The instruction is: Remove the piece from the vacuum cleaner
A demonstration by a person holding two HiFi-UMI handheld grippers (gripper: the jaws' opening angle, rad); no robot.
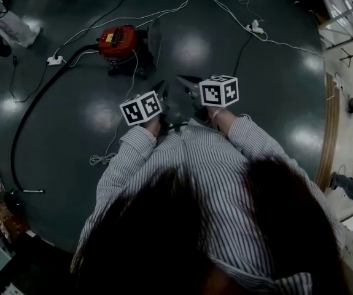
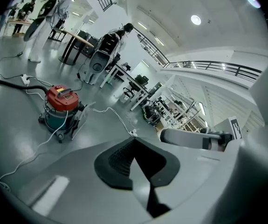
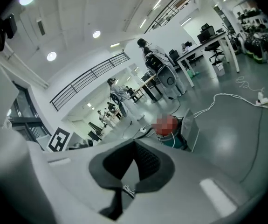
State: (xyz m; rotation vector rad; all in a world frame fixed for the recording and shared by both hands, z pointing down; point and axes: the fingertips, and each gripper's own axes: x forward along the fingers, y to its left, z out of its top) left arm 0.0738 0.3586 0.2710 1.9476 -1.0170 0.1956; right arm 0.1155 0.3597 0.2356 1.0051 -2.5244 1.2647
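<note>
My left gripper (image 2: 134,143) and right gripper (image 3: 134,146) are both clenched tight on nothing, held side by side above the floor (image 1: 274,103). The red-topped vacuum cleaner (image 1: 118,40) stands on that floor well ahead of me. A flat grey panel (image 1: 155,42) leans at its right side.

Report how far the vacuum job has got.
Nothing looks done: the vacuum cleaner stands on the floor, black hose joined to it. Nothing is in hand: left gripper and right gripper are both shut, empty, short of it. Left: reach it, pull the piece off.
</note>
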